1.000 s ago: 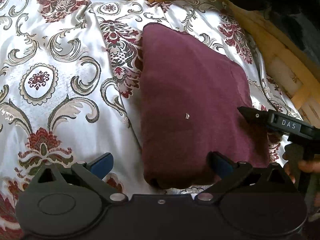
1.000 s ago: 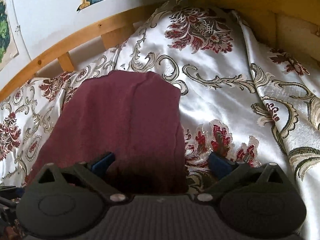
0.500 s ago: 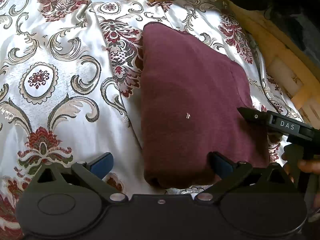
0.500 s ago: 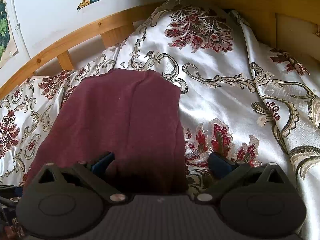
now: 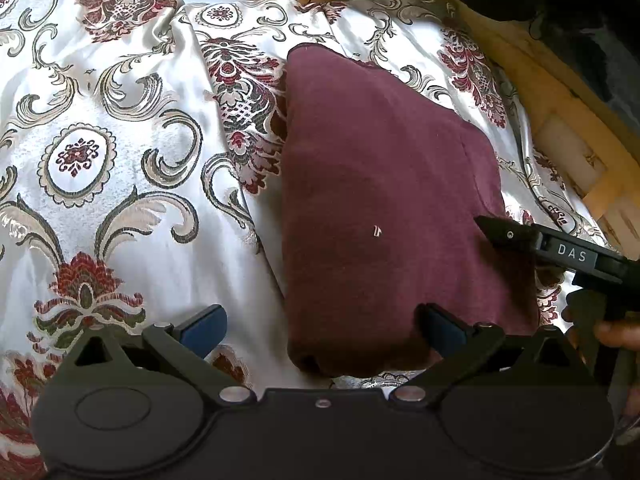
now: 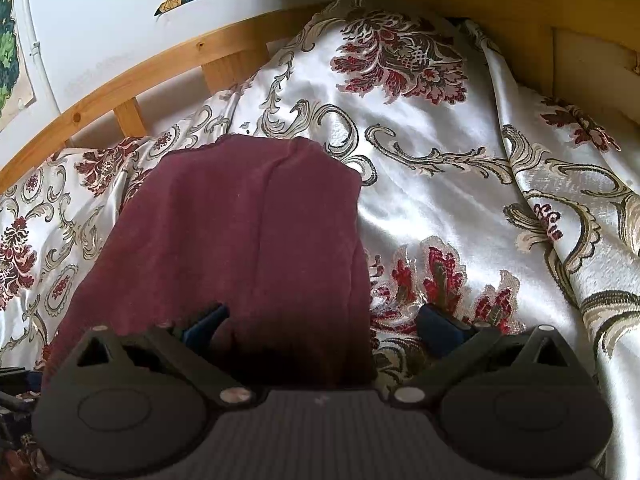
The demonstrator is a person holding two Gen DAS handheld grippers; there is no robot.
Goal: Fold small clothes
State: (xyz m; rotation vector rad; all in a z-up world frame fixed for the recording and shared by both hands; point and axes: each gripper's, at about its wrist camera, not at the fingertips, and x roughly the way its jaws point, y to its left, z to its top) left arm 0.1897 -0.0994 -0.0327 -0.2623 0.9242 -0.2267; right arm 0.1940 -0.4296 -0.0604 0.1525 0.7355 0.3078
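on the bed, over a floral satin bedspread (image 5: 120, 184), lies the maroon garment (image 5: 384, 208), folded into a compact, roughly rectangular pad with its near end rounded like a fold. it sits toward the wooden bed frame (image 6: 132, 80), in an open stretch of cover, which we judge leaves room to work from both sides.

our left tool (image 5: 320, 326) is spread wide at the garment's near end: one blue pad on bare bedspread, the other over the cloth edge, gripping nothing. our right tool (image 6: 324, 322) is likewise wide, one pad over maroon fabric, the other over the bedspread, straddling a long side edge. from the left view its black tip reaches in over that side; whether it touches the cloth we cannot tell.

we judge both tools are set at edges either to take one more fold or to square up the pad; the satin looks slippery, so the pad could slide.
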